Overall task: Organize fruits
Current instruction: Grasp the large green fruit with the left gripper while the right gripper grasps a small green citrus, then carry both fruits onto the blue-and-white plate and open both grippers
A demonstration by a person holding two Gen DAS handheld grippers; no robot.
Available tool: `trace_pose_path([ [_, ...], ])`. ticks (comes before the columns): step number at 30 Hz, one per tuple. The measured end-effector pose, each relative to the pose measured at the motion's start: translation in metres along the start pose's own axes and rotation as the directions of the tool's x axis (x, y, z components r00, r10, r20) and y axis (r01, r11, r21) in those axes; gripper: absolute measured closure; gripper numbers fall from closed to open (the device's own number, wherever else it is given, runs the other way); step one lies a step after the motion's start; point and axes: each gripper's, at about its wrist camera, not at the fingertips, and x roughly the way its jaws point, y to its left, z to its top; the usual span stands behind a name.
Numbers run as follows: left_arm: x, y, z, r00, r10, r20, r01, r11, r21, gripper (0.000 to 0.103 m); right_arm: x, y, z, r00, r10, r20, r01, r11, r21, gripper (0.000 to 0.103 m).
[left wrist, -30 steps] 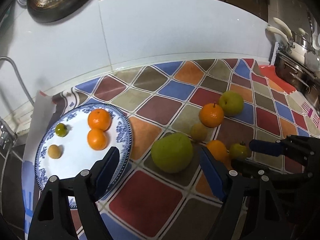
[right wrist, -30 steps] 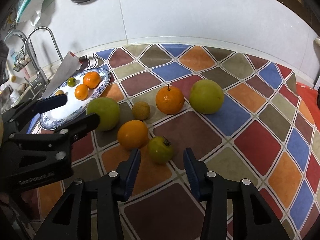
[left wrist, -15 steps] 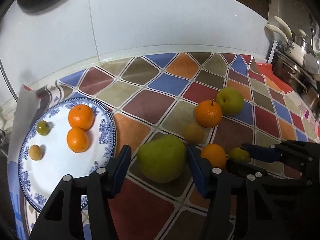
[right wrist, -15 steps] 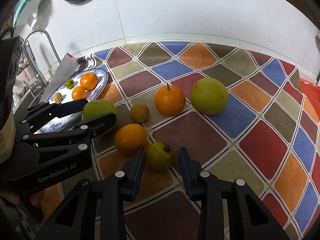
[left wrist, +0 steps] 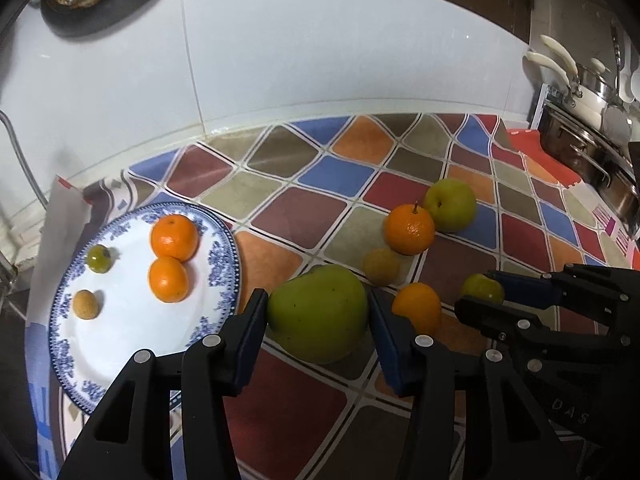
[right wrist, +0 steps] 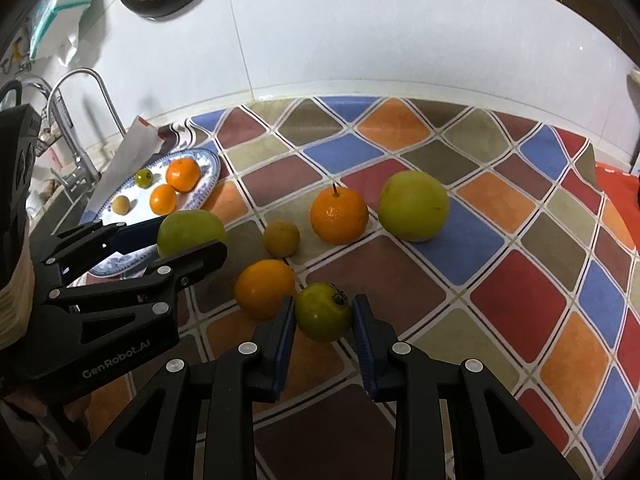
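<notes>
The worktop (right wrist: 520,304) lies bare to the right of the fruit and along the white wall behind it. Toward the plate (left wrist: 120,344), the big green pear (left wrist: 318,312) sits just beside the rim, with an orange (right wrist: 264,288) and a small yellowish fruit (right wrist: 281,238) crowded close. The plate's near half is free; four small fruits fill its far half.

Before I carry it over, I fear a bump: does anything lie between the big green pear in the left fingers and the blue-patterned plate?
Nothing visible does. The big green pear sits between the left gripper fingers, right beside the blue-and-white patterned plate; only bare chequered cloth lies between them. The other loose fruits lie on the pear's far side.
</notes>
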Motion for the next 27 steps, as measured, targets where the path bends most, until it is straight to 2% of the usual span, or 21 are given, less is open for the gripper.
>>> trace_pose_path([
  [13,-0.056,0.01,-0.008,0.997,0.048,0.068,-0.043,0.997,-0.066,0.053,-0.038,0.021,0.006,0.996,0.038,0.081,-0.034,0.998,-0.045,0.073],
  [27,-0.116,0.03,-0.022,0.981,0.115,0.158,-0.096,0.988,-0.125,0.053,-0.078,0.058,0.012,0.982,0.091,0.168,-0.073,0.992,-0.107,0.073],
])
